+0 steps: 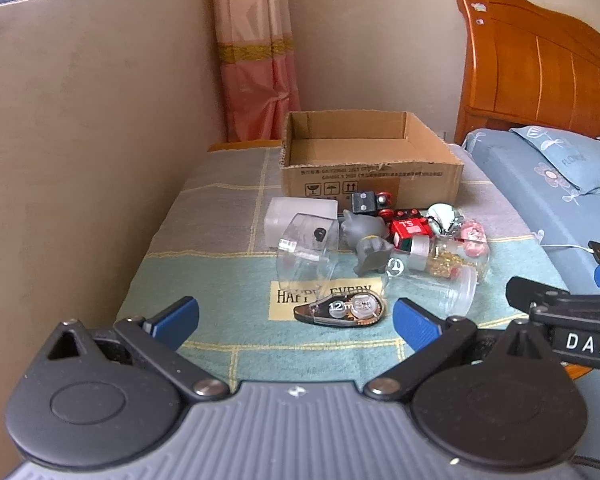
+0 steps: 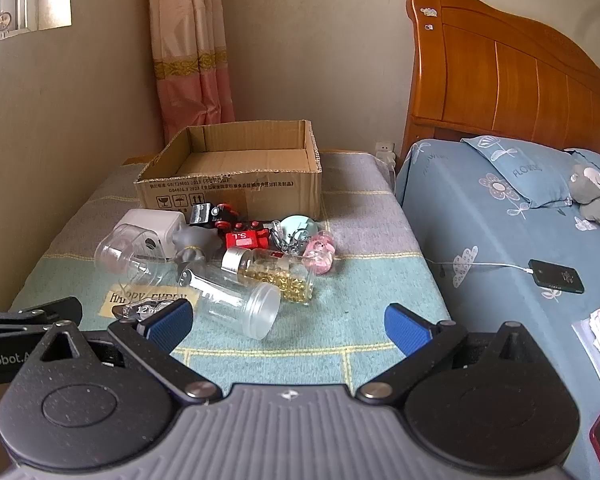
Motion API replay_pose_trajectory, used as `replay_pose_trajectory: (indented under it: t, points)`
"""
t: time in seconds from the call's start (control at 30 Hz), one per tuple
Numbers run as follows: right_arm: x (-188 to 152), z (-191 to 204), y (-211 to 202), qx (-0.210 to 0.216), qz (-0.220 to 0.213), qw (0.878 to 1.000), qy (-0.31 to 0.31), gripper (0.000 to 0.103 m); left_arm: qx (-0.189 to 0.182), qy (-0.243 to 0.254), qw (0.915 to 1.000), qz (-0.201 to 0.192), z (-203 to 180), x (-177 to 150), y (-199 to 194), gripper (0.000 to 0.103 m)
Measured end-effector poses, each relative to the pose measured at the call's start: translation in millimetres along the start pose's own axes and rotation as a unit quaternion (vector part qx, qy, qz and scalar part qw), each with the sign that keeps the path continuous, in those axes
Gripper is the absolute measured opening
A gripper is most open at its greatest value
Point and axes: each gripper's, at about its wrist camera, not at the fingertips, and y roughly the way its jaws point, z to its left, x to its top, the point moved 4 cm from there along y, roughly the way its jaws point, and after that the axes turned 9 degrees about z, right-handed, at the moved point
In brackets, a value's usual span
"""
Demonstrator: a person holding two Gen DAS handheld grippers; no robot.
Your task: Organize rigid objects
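An open cardboard box stands at the back of the cloth-covered table. In front of it lies a pile: a clear jar, a white box, grey animal figures, a red toy, a jar of gold beads, a clear bottle, a pink toy and a correction tape. My left gripper is open just before the tape. My right gripper is open near the clear bottle.
A bed with blue bedding and a wooden headboard stands to the right, with a phone on a cable and a grey plush. A wall lies on the left and a pink curtain hangs behind.
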Motion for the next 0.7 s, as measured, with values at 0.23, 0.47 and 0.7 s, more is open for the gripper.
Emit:
replay_pose_trajectory:
  t: [0.23, 0.47, 0.7]
  points:
    - [5.4, 0.0, 5.7, 0.004, -0.004, 1.000, -0.011, 0.103, -0.009, 0.023, 0.9994, -0.024, -0.5, 4.1, 5.5, 0.102]
    - [6.7, -1.7, 14.7, 0.014, -0.015, 0.999, -0.039, 0.103, -0.033, 0.042, 0.9982, -0.025, 3.5, 5.2, 22.7, 0.102]
    - [8.2, -9.8, 30.1, 0.028, -0.013, 0.998, -0.057, 0.103, -0.054, 0.045, 0.9973, -0.020, 8.9, 4.7, 45.0, 0.102]
